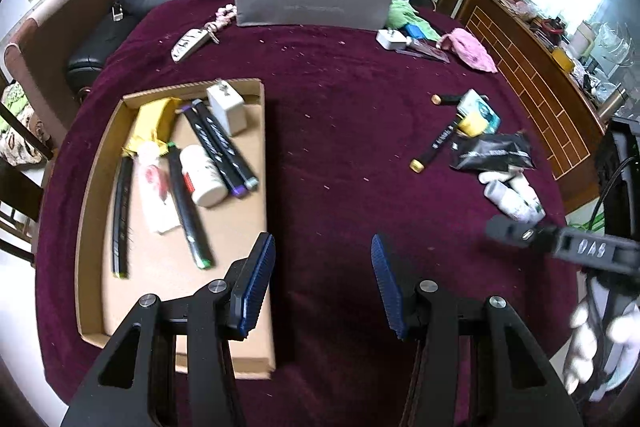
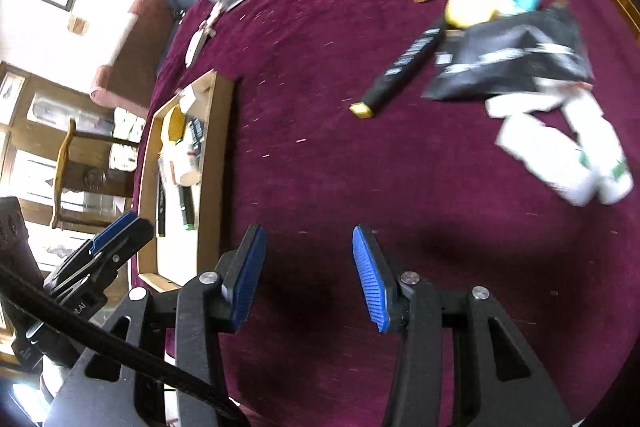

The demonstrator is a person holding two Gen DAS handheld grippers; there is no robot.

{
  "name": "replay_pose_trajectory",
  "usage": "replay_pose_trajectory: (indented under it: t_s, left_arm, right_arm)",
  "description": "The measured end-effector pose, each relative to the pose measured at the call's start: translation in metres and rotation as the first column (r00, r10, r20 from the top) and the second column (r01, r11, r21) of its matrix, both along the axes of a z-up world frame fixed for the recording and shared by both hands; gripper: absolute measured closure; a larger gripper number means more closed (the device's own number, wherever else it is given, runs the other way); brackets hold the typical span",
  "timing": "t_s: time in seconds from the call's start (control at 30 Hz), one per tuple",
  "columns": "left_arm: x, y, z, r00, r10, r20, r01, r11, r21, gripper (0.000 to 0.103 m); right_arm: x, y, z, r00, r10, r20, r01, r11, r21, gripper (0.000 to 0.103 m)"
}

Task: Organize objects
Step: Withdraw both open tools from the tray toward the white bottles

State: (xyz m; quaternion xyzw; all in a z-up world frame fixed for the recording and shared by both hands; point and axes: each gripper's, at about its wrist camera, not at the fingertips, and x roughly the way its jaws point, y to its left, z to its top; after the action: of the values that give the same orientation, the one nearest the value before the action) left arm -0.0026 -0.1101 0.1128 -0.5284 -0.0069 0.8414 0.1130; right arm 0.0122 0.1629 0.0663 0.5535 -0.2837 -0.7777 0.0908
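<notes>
Both the left gripper [image 1: 323,281] and the right gripper [image 2: 307,277] are held spread and empty beside the cardboard tray [image 1: 256,307], with white bottles [image 2: 560,155] lying well apart from it.

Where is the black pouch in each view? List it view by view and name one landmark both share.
Left wrist: the black pouch lies at right, above the white bottles, right of the yellow-capped marker.
Right wrist: the black pouch lies at upper right, above the white bottles.
Shared landmark: the cardboard tray, left of the pouch in both.
</notes>
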Motion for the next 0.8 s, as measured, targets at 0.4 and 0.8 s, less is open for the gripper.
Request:
replay_pose_trajectory:
  t_s: [0.4,0.8]
  left_arm:
    - [0.028,0.055,-0.033,0.994,-0.033,0.109,0.032,0.999,0.011,0.059]
    - [0.043,0.081,-0.047,0.985,-0.052,0.166,0.052,0.999,0.004,0.059]
  right_arm:
    - [0.044,0.158,0.000,0.950,-0.311,-0.012,0.311,0.950,0.006,0.050]
    - [0.017,0.154,-0.014,0.974,-0.223,-0.034,0.219,0.972,-0.088,0.048]
